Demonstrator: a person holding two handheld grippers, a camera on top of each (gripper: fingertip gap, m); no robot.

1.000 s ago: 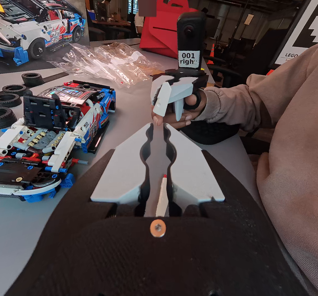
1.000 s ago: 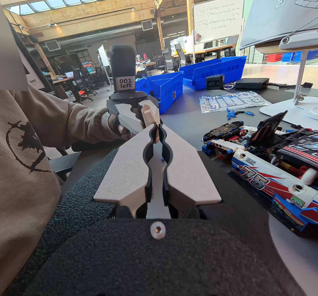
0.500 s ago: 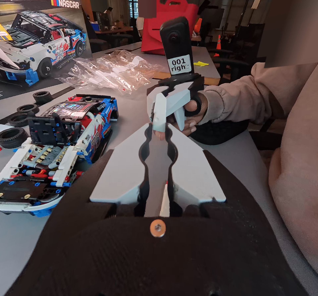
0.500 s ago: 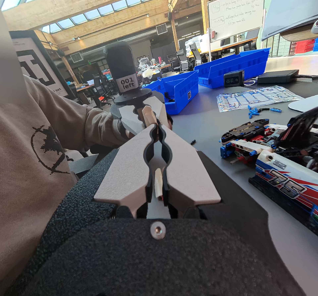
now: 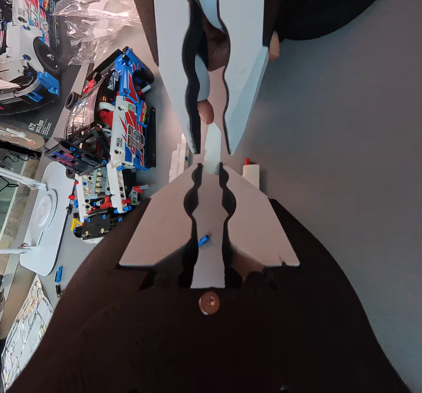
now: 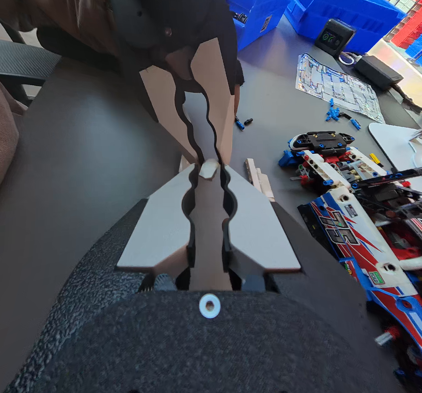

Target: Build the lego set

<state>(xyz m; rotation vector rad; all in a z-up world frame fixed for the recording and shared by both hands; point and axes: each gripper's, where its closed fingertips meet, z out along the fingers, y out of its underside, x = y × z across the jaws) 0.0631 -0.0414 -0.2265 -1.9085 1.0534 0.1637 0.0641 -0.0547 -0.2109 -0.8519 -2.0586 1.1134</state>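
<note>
A small white lego piece (image 5: 212, 146) sits between the tips of both grippers, low over the grey table (image 5: 342, 153). My left gripper (image 5: 210, 165) is shut on its near end. My right gripper (image 6: 209, 167) points down opposite it, jaws a little apart, loosely around the same piece (image 6: 207, 169) with a thin gap on each side. The part-built red, white and blue car (image 5: 118, 135) lies to the left, and to the right in the right wrist view (image 6: 365, 222). A white piece with a red pin (image 5: 250, 173) lies beside my left gripper.
Loose white beams (image 6: 259, 178) lie between the grippers and the car. A blue pin (image 5: 204, 240) lies under my left gripper; more pins (image 6: 333, 114) lie by the instruction sheet (image 6: 335, 87). Blue bins (image 6: 342, 5), a white stand base (image 5: 43, 217), plastic bags (image 5: 98, 11) and the set's box (image 5: 22, 39) ring the table. My left and right fingertips are right by each other.
Both grippers have tipped down from facing each other in the air to the table, and their tips now meet at the white piece. The right gripper's jaws have widened a little.
</note>
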